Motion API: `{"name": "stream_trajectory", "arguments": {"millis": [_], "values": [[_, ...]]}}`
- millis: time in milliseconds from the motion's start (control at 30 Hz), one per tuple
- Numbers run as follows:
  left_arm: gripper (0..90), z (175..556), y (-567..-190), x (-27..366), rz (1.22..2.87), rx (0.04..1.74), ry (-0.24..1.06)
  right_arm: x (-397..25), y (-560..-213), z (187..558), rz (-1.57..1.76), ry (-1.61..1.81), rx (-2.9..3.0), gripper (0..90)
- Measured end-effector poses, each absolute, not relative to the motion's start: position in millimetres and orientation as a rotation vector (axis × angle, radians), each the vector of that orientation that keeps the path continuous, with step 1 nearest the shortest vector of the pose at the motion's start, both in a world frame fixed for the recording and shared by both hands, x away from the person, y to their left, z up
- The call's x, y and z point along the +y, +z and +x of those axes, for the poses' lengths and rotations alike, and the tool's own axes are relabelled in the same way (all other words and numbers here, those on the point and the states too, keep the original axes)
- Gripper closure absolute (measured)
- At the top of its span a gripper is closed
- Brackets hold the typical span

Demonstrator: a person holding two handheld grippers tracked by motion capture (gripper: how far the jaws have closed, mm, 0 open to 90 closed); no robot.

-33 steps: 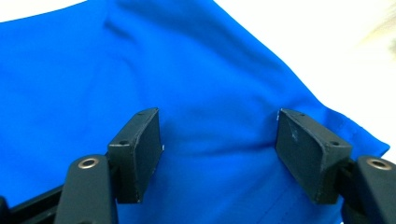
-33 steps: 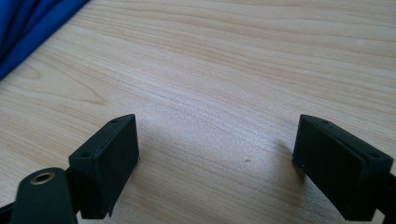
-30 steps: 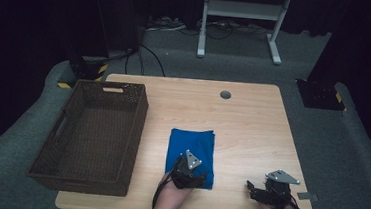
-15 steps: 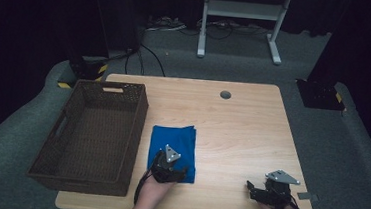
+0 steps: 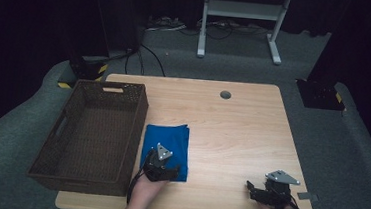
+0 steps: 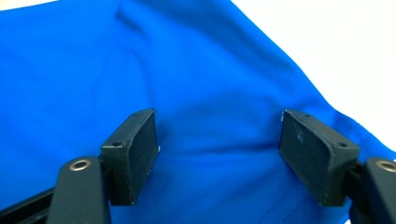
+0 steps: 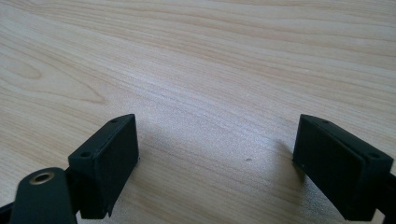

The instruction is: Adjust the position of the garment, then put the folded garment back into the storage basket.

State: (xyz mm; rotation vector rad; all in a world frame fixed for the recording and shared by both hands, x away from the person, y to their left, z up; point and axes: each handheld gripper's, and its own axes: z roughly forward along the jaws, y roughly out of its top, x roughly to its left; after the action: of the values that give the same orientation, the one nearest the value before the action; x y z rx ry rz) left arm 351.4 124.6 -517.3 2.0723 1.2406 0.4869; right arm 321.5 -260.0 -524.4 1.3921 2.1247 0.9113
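A folded blue cloth [image 5: 171,141] lies flat on the wooden table [image 5: 236,138], close beside the right wall of a dark wicker basket [image 5: 141,112]. My left gripper [image 5: 160,161] rests on the cloth's near end. In the left gripper view the left gripper [image 6: 217,135] stands open, its jaws set wide apart and pressed down on the blue cloth [image 6: 210,65], which bulges slightly between them. My right gripper [image 5: 256,190] sits low near the table's front right corner. It is open too [image 7: 217,142], with only bare wood between its jaws.
The basket holds nothing that I can see. A small round grommet [image 5: 225,94] sits at the table's far middle. A metal stand [image 5: 240,18] and cables lie on the floor beyond the table.
My left gripper has slid left toward the basket, and the blue cloth has moved with it. The right gripper has stayed where it was.
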Motion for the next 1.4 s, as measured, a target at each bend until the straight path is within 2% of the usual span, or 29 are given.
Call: {"name": "stream_trajectory", "arguments": {"millis": [233, 367, 600, 1033, 1400], "values": [[25.3, 350.9, -515.3, 127.4, 2.081, 1.276, 0.495, -260.0, -524.4, 321.5, 1.392, 0.911, 2.125, 14.1], [21.0, 350.2, -512.0, 125.1, 2.066, 1.244, 0.468, -260.0, -524.4, 321.5, 1.392, 0.911, 2.125, 14.1], [18.6, 358.0, -498.2, 121.6, 2.044, 1.230, 0.485, -259.9, -524.4, 321.5, 1.392, 0.910, 2.124, 14.0], [19.4, 386.4, -470.6, 111.7, 2.044, 1.223, 0.530, -259.4, -524.5, 321.5, 1.391, 0.909, 2.126, 13.8], [25.3, 412.8, -466.3, 95.5, 2.078, 1.237, 0.531, -259.4, -524.5, 321.3, 1.385, 0.908, 2.129, 13.7]]}}
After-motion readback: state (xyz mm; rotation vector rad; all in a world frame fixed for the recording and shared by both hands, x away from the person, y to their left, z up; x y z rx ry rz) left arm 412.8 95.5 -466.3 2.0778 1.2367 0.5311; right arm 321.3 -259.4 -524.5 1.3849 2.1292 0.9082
